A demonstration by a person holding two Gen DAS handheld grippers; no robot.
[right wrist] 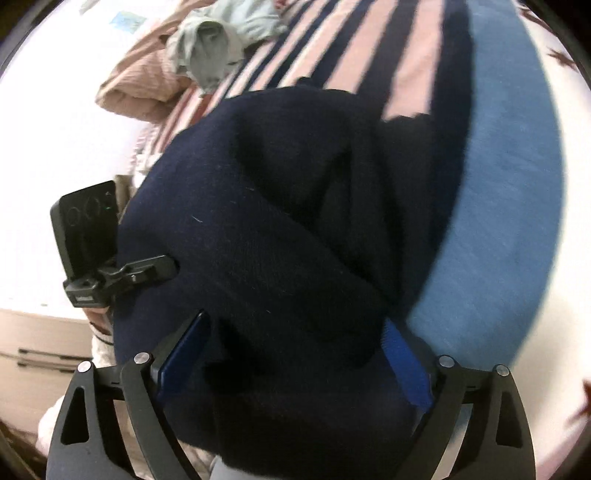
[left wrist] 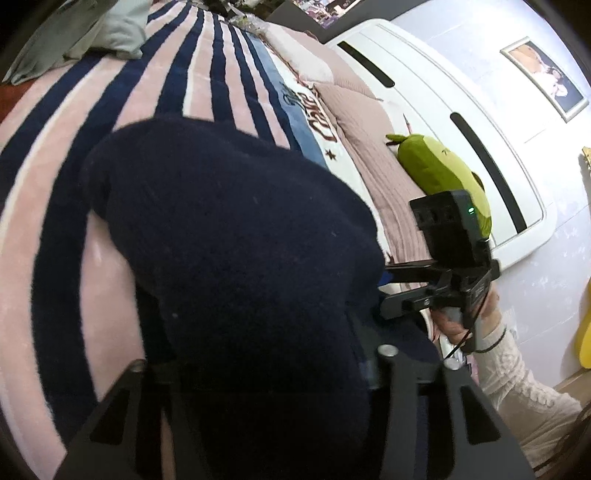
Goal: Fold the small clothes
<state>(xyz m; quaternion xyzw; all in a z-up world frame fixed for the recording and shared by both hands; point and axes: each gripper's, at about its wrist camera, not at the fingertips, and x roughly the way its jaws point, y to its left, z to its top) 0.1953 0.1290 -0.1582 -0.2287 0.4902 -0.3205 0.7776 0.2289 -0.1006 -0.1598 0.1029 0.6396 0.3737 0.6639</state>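
Note:
A dark navy knitted garment lies bunched on the pink and navy striped blanket. It fills most of both views and also shows in the right wrist view. My left gripper has the garment draped over its fingers, which are hidden. My right gripper has its blue fingers spread wide with the cloth heaped between and over them. In the left wrist view the right gripper reaches into the garment's right edge. In the right wrist view the left gripper touches its left edge.
A grey-green garment lies crumpled at the blanket's far end, also in the left wrist view. A green plush toy lies on the pink quilt by the white headboard. A pink quilt hangs off the bed edge.

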